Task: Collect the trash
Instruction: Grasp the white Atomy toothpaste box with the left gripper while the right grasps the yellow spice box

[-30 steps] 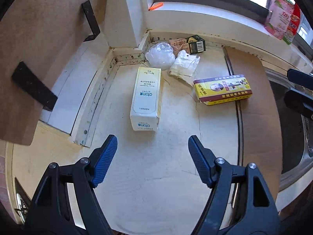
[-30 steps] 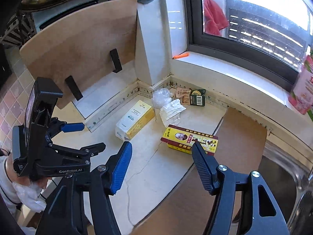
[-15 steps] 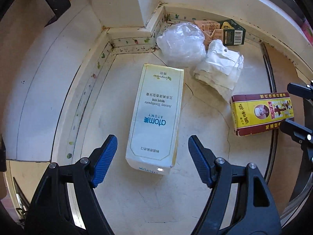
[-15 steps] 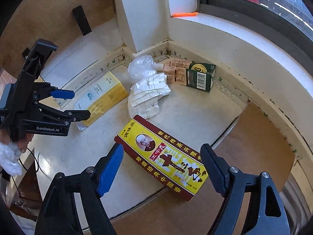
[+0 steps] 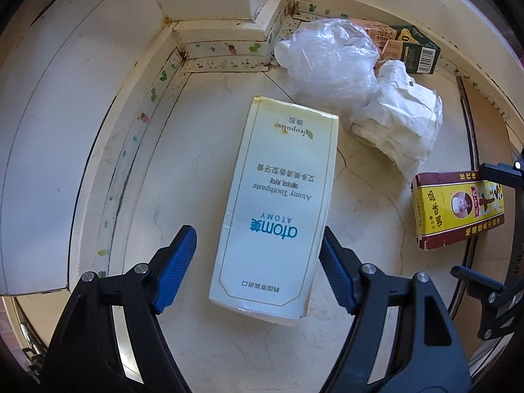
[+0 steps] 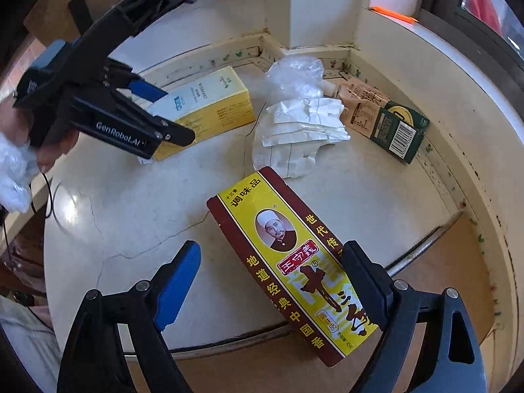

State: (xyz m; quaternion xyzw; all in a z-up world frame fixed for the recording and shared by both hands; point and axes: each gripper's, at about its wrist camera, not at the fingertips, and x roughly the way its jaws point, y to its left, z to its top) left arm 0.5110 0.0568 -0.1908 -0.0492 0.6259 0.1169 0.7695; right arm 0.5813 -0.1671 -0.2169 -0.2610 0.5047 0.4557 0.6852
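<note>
Over the last second I have brought both tools down from a high look at the corner to working height, and each now has a box between its fingers. My left tongs (image 5: 257, 263) stand wide open astride the near end of the white toothpaste box (image 5: 278, 209), which lies flat on the surface (image 5: 196, 150); the left pad has a clear gap to the box, while the right pad is at its edge, and I cannot tell whether it touches. My right tongs (image 6: 271, 278) are just as wide and hold nothing either: the yellow spice box (image 6: 288, 258) lies slantwise between them, its far long edge against or just under the right finger (image 6: 366, 281), with open surface between it and the left pad. Neither box is gripped yet, so I judge this the end of the approach and the start of two pickups. The slant of the spice box worries me a little, since closing may turn it instead of clamping it. Behind them, the crumpled plastic bag (image 5: 330, 62), the folded paper (image 5: 399, 124) and the brown and green carton (image 6: 383, 121) wait by the wall.
</note>
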